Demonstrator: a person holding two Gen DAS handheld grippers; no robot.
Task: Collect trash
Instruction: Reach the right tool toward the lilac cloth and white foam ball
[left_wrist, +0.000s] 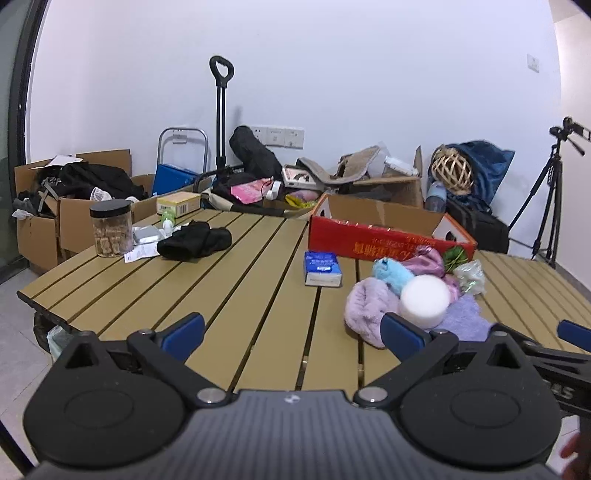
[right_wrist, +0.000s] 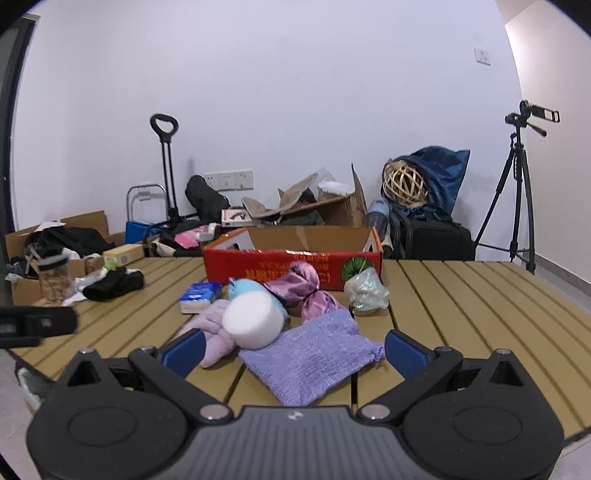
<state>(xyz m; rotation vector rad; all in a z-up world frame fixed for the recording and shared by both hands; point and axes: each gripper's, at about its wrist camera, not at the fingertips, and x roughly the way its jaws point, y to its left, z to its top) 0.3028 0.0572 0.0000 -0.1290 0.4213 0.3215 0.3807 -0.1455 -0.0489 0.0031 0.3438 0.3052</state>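
Note:
A pile lies on the slatted tan table (left_wrist: 236, 280): a white foam cylinder (right_wrist: 253, 319) (left_wrist: 424, 301), a lilac knitted pouch (right_wrist: 314, 356), a fluffy lilac cloth (left_wrist: 365, 308), a light blue plush (left_wrist: 391, 275), a pink satin bow (right_wrist: 303, 290) and a crumpled clear wrapper (right_wrist: 365, 291) (left_wrist: 469, 277). A blue tissue pack (left_wrist: 321, 267) (right_wrist: 199, 295) sits left of the pile. Behind stands an open red cardboard box (right_wrist: 295, 267) (left_wrist: 388, 236). My left gripper (left_wrist: 291, 334) is open over bare table at the near edge. My right gripper (right_wrist: 293, 350) is open, its fingers either side of the pouch's near end.
At the table's far left stand a black-lidded jar of snacks (left_wrist: 110, 229), a black cloth (left_wrist: 194, 240), a foil packet (left_wrist: 146, 234) and papers. Cardboard boxes, bags and a trolley (left_wrist: 221, 122) crowd the floor behind. A tripod (right_wrist: 517, 192) stands at the right.

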